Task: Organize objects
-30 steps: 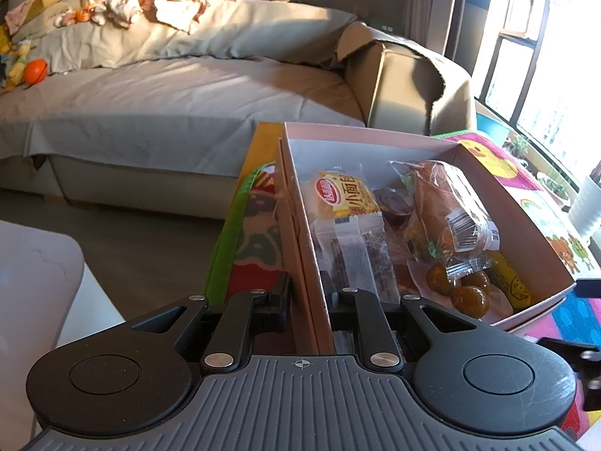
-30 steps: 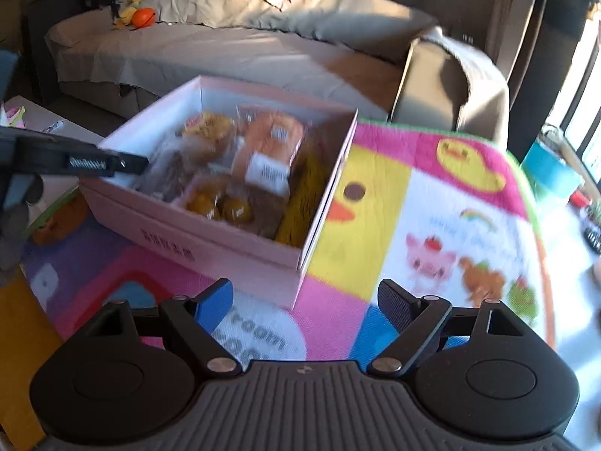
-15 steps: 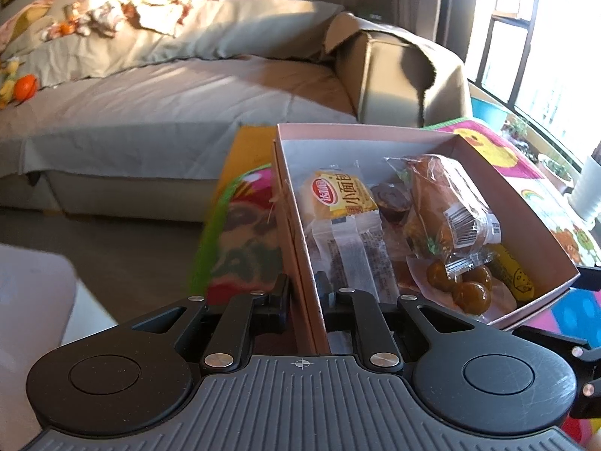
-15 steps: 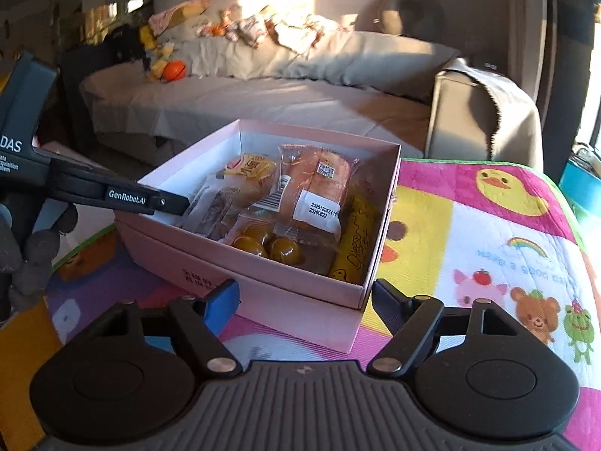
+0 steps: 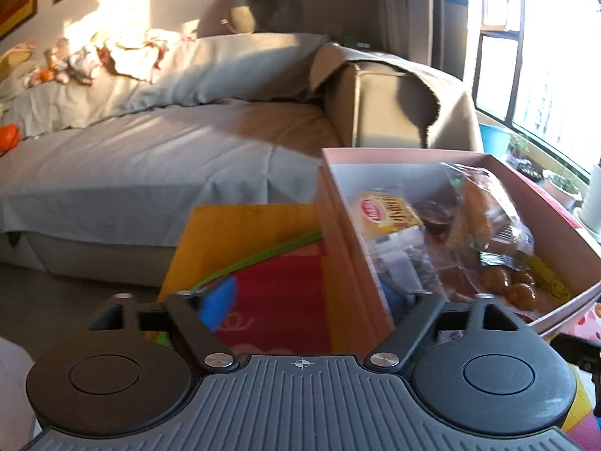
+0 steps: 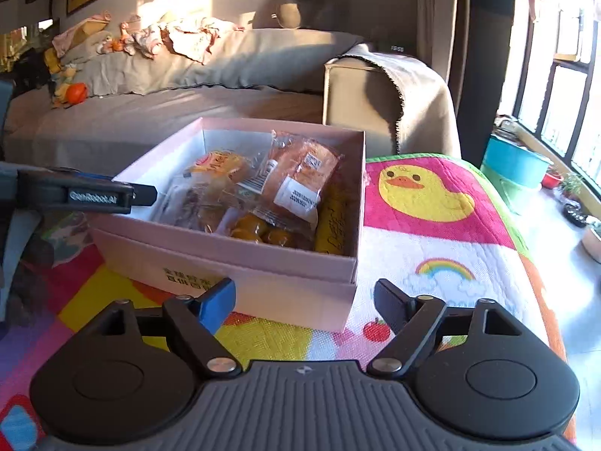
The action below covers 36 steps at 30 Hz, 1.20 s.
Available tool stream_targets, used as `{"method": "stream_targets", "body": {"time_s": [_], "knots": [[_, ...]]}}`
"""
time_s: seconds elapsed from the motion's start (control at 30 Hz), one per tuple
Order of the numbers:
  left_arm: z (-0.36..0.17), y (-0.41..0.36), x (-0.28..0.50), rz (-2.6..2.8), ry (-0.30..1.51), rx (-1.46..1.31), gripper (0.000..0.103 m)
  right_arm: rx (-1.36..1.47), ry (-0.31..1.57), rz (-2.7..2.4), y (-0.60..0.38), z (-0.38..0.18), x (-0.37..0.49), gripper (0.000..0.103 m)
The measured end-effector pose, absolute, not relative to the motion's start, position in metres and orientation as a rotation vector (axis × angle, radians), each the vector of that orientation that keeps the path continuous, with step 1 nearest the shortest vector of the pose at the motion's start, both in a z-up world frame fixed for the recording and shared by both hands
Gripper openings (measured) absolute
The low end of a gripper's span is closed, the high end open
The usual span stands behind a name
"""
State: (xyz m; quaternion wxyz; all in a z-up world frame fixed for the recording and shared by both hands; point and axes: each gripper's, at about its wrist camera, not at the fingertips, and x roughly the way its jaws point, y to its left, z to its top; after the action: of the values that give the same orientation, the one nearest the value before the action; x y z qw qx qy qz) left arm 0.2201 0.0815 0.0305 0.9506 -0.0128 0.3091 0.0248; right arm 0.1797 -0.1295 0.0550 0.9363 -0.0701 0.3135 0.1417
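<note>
Straddling the near left wall of the pink box (image 5: 349,263), the left gripper (image 5: 308,300) has its jaws spread wide, having just been opening off that wall; the cardboard edge stands between them but neither pad presses it, so nothing is gripped. One blue pad (image 5: 216,306) sits outside the wall over the play mat (image 5: 278,300), the other pad is inside the box, mostly hidden by wrappers. Right gripper (image 6: 304,300) also released, jaws wide apart with the box's near corner just ahead of them and only mat between the pads, no contact. Box sits on the mat on the floor, sofa (image 6: 169,112) behind it. Inside: bread pack (image 6: 304,176) at the far side, yellow snack bag (image 6: 218,163) toward the left jaw side, round brown buns (image 6: 255,231) nearest the right jaws, yellow wrapper (image 6: 334,221) against the right wall. Handling guess: thin cardboard, light, walls flex if pinched at mid span, so take hold near a corner or on the doubled lower rim, one gripper per side to keep it level. Packs are crinkly film, slippery, soft contents crush easily, so pinch a sealed edge, not the middle. Loose load can slide if the box tilts.
</note>
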Motion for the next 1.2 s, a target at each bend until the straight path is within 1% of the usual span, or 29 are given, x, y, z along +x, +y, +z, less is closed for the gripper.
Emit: {"method": "stream_targets", "body": {"time_s": [0.03,0.1,0.17,0.3,0.37,0.43,0.53,0.63,0.73,0.9,0.97,1.07,1.13,1.2], "knots": [[0.033,0.083,0.219,0.056,0.628,-0.029,0.085,-0.138,0.643,0.275,-0.130,0.054,0.177,0.085],[0.038,0.084,0.208,0.063,0.611,-0.031,0.085,-0.104,0.638,0.242,-0.136,0.054,0.168,0.090],[0.045,0.079,0.194,0.075,0.579,-0.019,0.084,-0.063,0.623,0.215,-0.143,0.058,0.154,0.103],[0.059,0.067,0.141,0.124,0.466,-0.020,0.084,-0.027,0.604,0.192,-0.153,0.059,0.123,0.103],[0.059,0.063,0.106,0.137,0.443,-0.049,0.084,-0.023,0.608,0.181,-0.156,0.057,0.104,0.103],[0.052,0.055,0.075,0.116,0.496,-0.079,0.084,-0.017,0.616,0.185,-0.159,0.054,0.085,0.103],[0.027,0.039,0.042,0.061,0.601,-0.104,0.084,-0.034,0.639,0.181,-0.159,0.046,0.065,0.103],[0.010,0.023,0.019,0.064,0.611,-0.074,0.084,-0.046,0.681,0.185,-0.158,0.036,0.056,0.103],[0.005,0.014,0.013,0.087,0.597,-0.048,0.084,-0.070,0.700,0.179,-0.157,0.028,0.053,0.103],[0.002,0.005,0.019,0.105,0.626,-0.007,0.086,0.032,0.668,0.192,-0.170,0.024,0.050,0.103],[-0.001,0.009,0.018,0.107,0.631,-0.031,0.090,0.036,0.642,0.187,-0.169,0.021,0.045,0.103],[-0.002,0.006,0.019,0.115,0.635,-0.022,0.094,-0.036,0.650,0.163,-0.158,0.020,0.042,0.103],[-0.002,0.004,0.021,0.122,0.637,-0.024,0.096,-0.069,0.645,0.152,-0.153,0.021,0.042,0.103],[-0.003,0.005,0.022,0.120,0.638,-0.031,0.096,-0.039,0.652,0.161,-0.158,0.021,0.044,0.103]]}}
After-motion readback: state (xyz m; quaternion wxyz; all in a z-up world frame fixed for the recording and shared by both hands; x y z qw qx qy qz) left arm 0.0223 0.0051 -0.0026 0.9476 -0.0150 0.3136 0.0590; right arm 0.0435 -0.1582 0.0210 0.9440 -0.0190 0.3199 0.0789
